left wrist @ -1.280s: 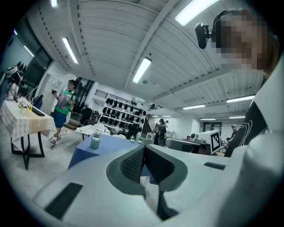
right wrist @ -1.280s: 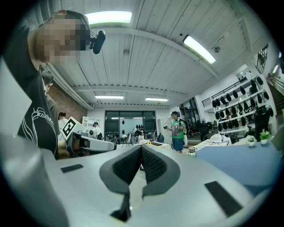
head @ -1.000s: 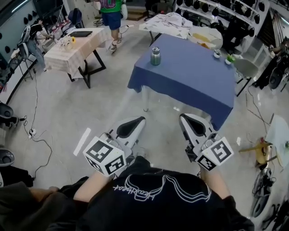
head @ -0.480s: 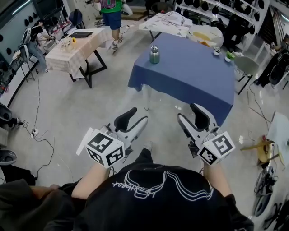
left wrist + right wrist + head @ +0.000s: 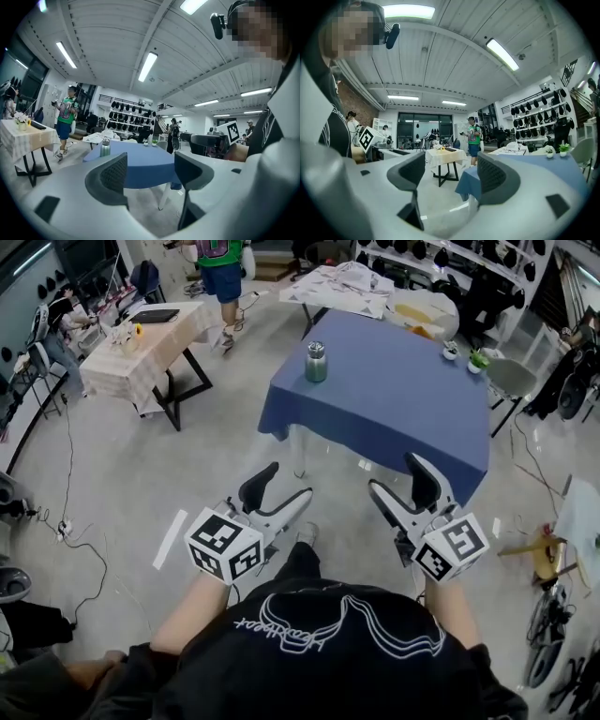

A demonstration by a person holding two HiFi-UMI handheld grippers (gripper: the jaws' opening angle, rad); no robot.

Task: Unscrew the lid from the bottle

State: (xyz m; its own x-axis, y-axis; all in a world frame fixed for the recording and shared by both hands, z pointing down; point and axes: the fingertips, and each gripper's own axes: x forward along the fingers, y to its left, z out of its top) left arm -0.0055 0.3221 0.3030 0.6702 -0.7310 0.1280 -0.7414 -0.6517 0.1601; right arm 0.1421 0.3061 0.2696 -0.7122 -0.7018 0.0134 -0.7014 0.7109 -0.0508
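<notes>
A green metal bottle [image 5: 316, 363] with a silver lid stands upright near the left corner of a blue-clothed table [image 5: 403, 399], well ahead of me. It also shows small and far off in the left gripper view, bottle [image 5: 105, 147]. My left gripper [image 5: 279, 493] and right gripper [image 5: 405, 486] hang over the floor in front of the person's body, short of the table. Both sets of jaws are opening and have nothing between them: left gripper [image 5: 151, 171], right gripper [image 5: 451, 173].
A table with a checked cloth [image 5: 141, 348] stands at the left, and a person in a green shirt [image 5: 220, 268] walks beyond it. Small cups and a plant [image 5: 464, 354] sit at the blue table's far corner. Cables [image 5: 75, 531] trail on the floor at left.
Both grippers' jaws have gone from shut to spread apart. The grippers have shifted slightly, and the person in green has moved left.
</notes>
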